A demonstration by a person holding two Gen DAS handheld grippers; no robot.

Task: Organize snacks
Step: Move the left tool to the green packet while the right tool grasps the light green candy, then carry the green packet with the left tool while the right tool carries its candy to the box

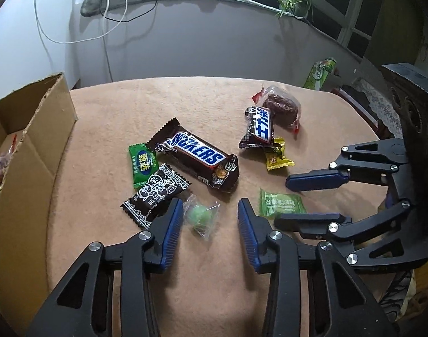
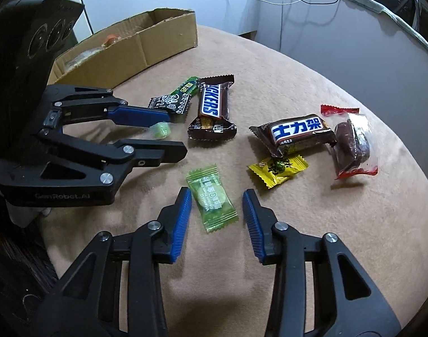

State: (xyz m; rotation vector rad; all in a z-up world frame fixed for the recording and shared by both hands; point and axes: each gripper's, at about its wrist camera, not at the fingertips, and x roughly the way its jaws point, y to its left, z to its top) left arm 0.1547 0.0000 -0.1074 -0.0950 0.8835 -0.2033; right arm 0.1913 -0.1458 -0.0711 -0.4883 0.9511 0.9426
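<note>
Right gripper (image 2: 216, 216) open, flat green candy (image 2: 212, 206) lying between its fingers, long axis roughly along them. Left gripper (image 1: 209, 219) open too, straddling the round green candy (image 1: 199, 214); box (image 1: 31, 129) sits to its left.

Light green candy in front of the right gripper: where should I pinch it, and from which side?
Pinch the plump middle of the light green candy, coming straight down from above. It lies flat on the tan cloth between the open right gripper fingers; its crimped ends are thin and floppy.
</note>
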